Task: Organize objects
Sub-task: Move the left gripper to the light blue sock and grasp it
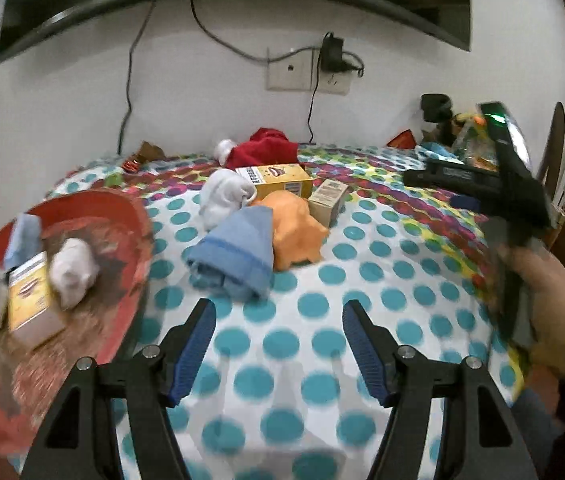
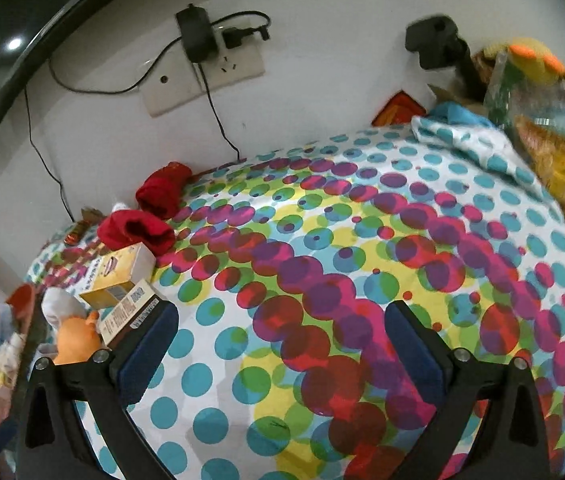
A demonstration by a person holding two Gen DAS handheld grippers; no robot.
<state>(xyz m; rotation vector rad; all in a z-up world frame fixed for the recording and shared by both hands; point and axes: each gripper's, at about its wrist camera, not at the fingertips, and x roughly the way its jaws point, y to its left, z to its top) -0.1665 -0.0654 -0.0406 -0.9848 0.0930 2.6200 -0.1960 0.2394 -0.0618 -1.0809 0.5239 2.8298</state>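
Note:
My left gripper point(image 1: 279, 322) is open and empty, just above the dotted bedsheet point(image 1: 362, 280). Ahead of it lie a rolled blue cloth point(image 1: 238, 256), an orange cloth point(image 1: 296, 232), a white cloth point(image 1: 224, 196), a yellow box point(image 1: 280, 180), a small beige box point(image 1: 328, 200) and red cloth point(image 1: 266, 150). At the left a red basin point(image 1: 122, 216) holds a yellow box point(image 1: 30, 296), two white rolls point(image 1: 74, 272) and a blue cloth point(image 1: 24, 236). My right gripper point(image 2: 282, 322) is open and empty over the sheet point(image 2: 362, 240), with the boxes point(image 2: 122, 276) at its left.
The right gripper's black body point(image 1: 518, 172) and the hand holding it are at the right of the left wrist view. A wall socket with a charger and cables point(image 1: 332, 56) is behind the bed. Clutter in plastic bags point(image 2: 542, 120) sits at the far right corner.

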